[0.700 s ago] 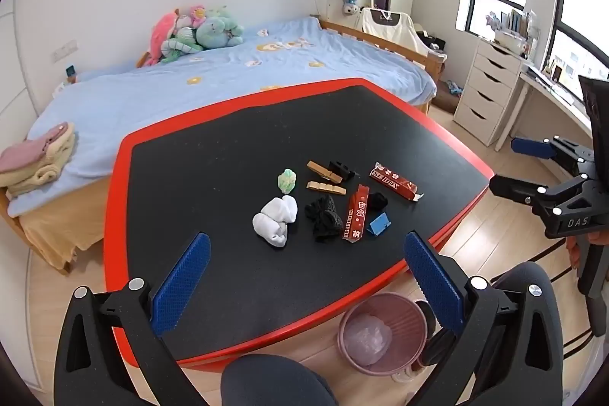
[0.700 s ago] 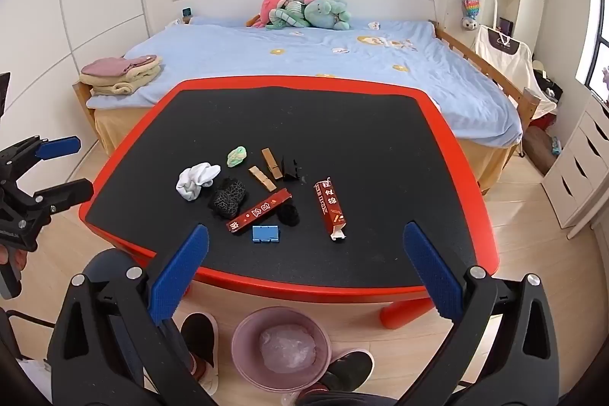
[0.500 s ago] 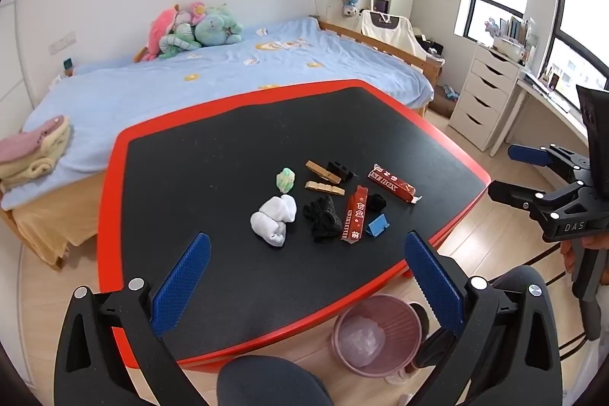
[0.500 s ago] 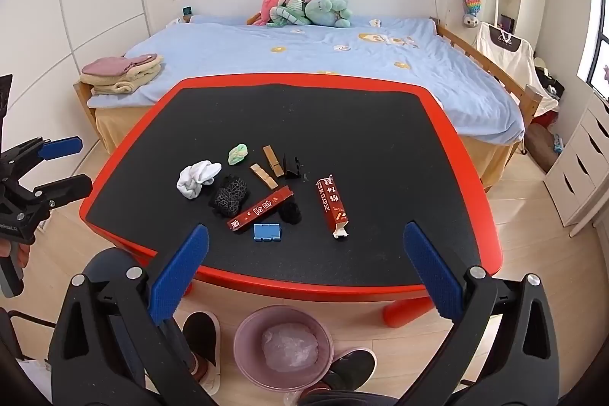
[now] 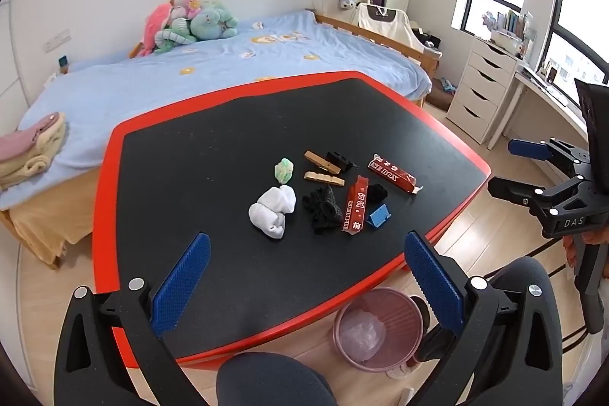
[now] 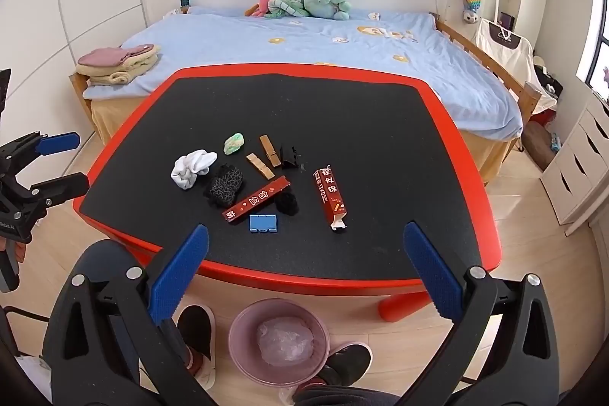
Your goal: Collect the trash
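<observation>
The trash sits ahead of my spread jaws, mid-table: a white wad (image 5: 273, 211), green crumple (image 5: 284, 170), black mesh scrap (image 5: 322, 208), two red boxes (image 5: 356, 207) (image 6: 329, 194) and a blue clip (image 6: 263, 223). The left gripper (image 5: 306, 282) and right gripper (image 6: 304, 274) gape wide, holding nothing, hanging over the table's red near edge (image 6: 304, 282). The pink bin (image 6: 279, 337) stands on the floor beneath my right jaws, bare black tabletop on either side.

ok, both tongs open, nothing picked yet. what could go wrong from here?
1. The long red printed wrapper touches the black mesh wad and black clump, so a grab may snag those.
2. The pink ribbed bin sits partly under the red-rimmed table edge; drops may miss.
</observation>
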The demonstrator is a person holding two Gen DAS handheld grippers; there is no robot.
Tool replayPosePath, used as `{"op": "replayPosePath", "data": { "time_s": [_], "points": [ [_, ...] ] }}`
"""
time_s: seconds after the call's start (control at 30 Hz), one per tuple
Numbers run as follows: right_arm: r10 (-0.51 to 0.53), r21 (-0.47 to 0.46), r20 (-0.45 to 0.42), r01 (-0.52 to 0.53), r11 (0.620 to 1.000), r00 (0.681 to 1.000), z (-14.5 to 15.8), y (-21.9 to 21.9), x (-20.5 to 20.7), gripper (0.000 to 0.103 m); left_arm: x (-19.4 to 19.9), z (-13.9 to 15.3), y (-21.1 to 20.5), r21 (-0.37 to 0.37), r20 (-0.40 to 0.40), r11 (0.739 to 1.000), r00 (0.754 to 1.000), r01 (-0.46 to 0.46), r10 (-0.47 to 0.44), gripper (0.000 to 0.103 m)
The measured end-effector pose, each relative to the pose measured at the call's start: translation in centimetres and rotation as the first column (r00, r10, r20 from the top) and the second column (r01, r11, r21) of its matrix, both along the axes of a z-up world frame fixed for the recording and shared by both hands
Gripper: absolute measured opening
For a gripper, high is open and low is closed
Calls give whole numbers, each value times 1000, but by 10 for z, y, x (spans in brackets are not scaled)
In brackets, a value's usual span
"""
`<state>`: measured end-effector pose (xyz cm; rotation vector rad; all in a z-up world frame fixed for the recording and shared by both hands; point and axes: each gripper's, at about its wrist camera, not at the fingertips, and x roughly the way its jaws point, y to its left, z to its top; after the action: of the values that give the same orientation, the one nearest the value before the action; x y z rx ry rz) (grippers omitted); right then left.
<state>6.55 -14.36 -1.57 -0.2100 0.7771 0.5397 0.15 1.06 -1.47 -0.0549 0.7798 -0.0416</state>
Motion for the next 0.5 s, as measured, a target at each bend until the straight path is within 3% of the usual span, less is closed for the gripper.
{"op": "replayPosePath", "data": {
  "time_s": [0.5],
  "points": [
    [-1,7,-6,1,1000,1000,3,1,0,100,0,3,-1,10,-3,1000,1000,5,-5,98]
  ]
}}
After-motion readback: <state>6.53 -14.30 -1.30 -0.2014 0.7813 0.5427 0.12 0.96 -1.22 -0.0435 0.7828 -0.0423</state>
